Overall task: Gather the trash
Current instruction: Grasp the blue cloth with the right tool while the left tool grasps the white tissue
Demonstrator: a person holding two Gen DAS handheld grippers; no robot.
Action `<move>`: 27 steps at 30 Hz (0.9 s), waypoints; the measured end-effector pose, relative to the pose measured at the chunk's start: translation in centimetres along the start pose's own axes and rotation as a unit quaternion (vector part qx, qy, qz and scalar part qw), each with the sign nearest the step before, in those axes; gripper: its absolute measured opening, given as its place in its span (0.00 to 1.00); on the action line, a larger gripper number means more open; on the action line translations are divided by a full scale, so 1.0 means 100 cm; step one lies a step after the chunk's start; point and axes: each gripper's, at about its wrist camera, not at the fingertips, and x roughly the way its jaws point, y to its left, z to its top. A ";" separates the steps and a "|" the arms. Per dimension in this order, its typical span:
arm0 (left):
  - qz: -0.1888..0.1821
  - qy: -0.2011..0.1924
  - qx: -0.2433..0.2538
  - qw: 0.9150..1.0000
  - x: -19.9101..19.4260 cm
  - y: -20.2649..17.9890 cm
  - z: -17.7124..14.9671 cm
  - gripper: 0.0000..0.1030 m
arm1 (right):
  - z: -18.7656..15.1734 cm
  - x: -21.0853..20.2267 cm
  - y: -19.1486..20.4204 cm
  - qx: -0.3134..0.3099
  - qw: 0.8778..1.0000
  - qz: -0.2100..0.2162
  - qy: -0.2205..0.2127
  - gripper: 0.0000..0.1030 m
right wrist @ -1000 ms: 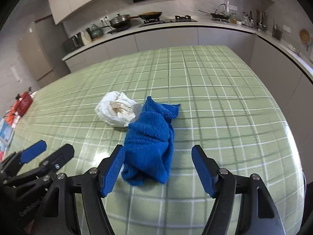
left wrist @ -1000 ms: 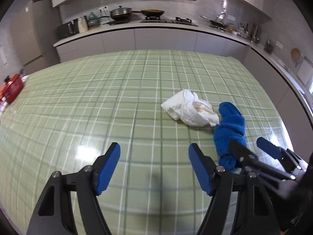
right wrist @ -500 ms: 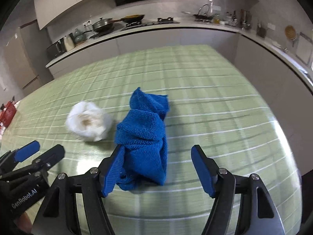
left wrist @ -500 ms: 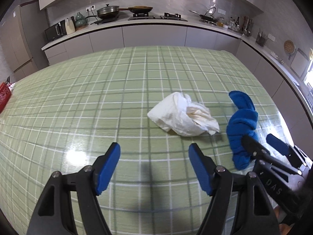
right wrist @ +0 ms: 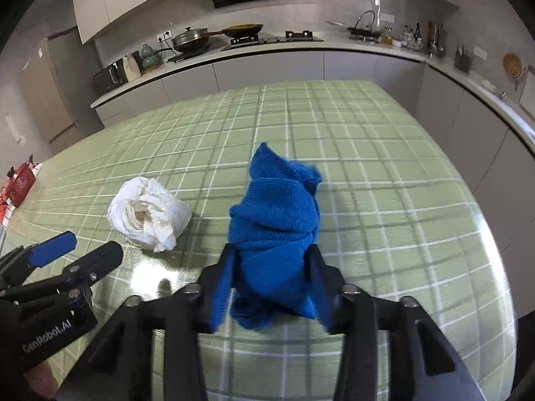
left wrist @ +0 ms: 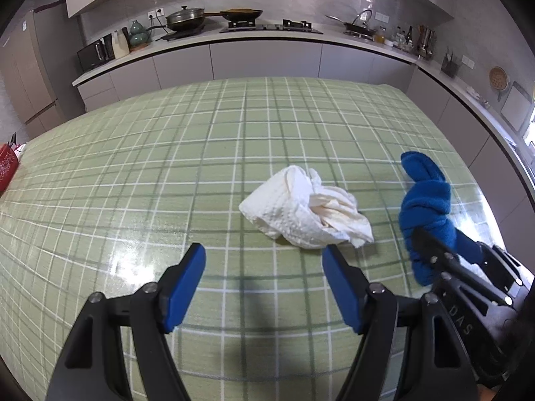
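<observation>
A crumpled white paper towel [left wrist: 301,210] lies on the green checked table [left wrist: 133,183], just beyond my left gripper [left wrist: 263,254], which is open with nothing between its fingers. The towel sits slightly right of the gap. A bunched blue cloth [right wrist: 274,207] lies to the right of the paper towel [right wrist: 147,214]. My right gripper [right wrist: 271,250] is closing tight on the cloth's near end, with both pads pressed into its sides. In the left wrist view the blue cloth [left wrist: 426,200] stands at the right with the right gripper's fingers [left wrist: 434,250] on it.
A red object [right wrist: 21,180] lies at the table's far left edge. Behind the table runs a kitchen counter [left wrist: 267,38] with pans, a kettle and a microwave. The table's right edge is close to the blue cloth.
The right gripper's jaws have closed from wide apart onto the blue cloth. Both grippers have drifted, and the paper towel now lies nearer the left gripper's fingertips.
</observation>
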 end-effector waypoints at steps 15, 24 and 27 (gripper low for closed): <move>-0.027 -0.002 0.003 1.000 0.008 -0.021 0.016 0.71 | 0.010 -0.012 -0.025 0.010 0.999 -0.031 -0.033 0.75; -0.029 0.006 0.005 1.000 0.035 -0.029 0.024 0.72 | 0.012 0.011 -0.037 0.034 0.999 -0.028 0.005 0.50; -0.029 0.003 0.011 1.000 0.038 -0.031 0.025 0.72 | 0.010 0.013 -0.035 0.033 0.999 -0.023 0.007 0.43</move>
